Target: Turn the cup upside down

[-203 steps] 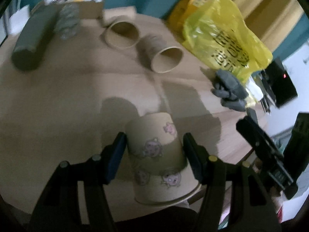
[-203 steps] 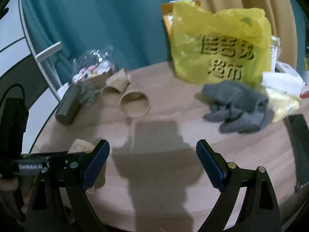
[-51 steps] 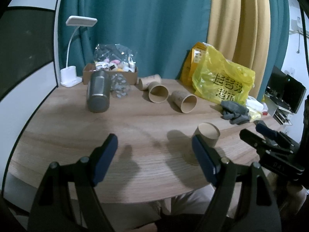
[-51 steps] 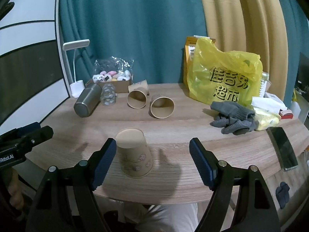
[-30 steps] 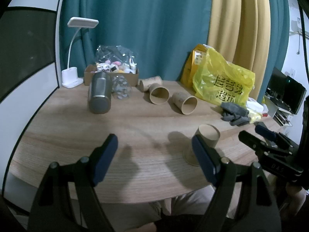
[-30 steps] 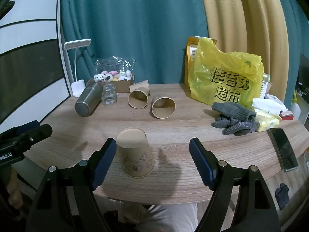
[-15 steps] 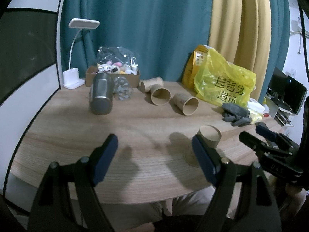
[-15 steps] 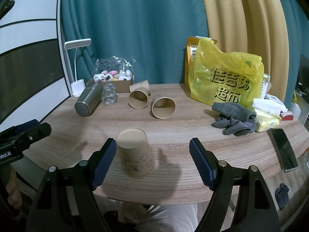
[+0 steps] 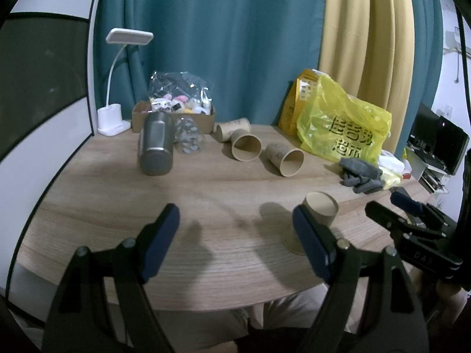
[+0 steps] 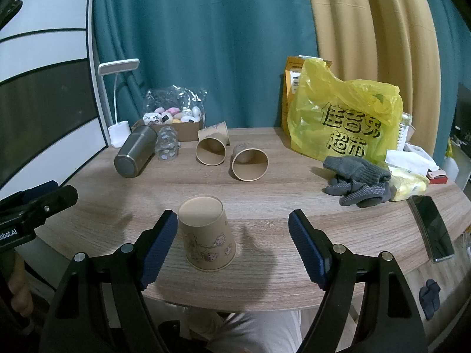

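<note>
Right view shows the cup point(image 10: 207, 235) upside down near the table point(image 10: 294, 182) edge, cartoon prints visible; the left view hides those. Both grippers, left point(image 9: 235, 242) and right point(image 10: 232, 244), gape empty, nothing's budged lately.

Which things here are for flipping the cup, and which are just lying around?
For the job: printed paper cup, already upside down; left gripper; right gripper.

Lying about: two tipped cups, steel tumbler, yellow bag, grey gloves, phone.

On the table point(image 10: 294, 182) lie a steel tumbler point(image 10: 134, 155), a yellow bag point(image 10: 344, 123), grey gloves point(image 10: 356, 182), a phone point(image 10: 431, 229) and a lamp point(image 10: 117, 103).
</note>
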Demonstrator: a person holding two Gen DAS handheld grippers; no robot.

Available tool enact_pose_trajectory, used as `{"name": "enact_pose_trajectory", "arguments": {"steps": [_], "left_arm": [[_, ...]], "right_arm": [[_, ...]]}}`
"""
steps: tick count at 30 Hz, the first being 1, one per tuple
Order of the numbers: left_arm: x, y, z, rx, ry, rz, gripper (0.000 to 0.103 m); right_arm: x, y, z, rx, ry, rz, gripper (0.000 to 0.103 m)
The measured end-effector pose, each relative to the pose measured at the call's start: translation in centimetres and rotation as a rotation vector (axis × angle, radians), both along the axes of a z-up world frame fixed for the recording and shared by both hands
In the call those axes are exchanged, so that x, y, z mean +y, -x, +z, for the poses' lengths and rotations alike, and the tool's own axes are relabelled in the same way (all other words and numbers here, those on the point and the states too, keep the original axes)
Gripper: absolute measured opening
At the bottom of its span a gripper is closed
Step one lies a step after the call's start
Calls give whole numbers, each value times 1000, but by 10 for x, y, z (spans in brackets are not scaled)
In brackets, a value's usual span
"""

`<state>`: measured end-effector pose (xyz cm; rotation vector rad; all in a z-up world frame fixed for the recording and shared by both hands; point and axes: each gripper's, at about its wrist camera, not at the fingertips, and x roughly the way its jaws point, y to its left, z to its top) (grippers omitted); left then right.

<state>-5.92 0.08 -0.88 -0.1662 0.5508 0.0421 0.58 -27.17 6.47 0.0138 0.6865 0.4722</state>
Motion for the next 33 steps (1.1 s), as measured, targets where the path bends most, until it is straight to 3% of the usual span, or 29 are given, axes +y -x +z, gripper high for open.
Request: {"name": "enact_pose_trajectory", "arguments": {"steps": [33], "left_arm": [[-2,0,-1,-6,-1,-4,81]], "right_arm": [[1,0,0,1,1,1,81]]}}
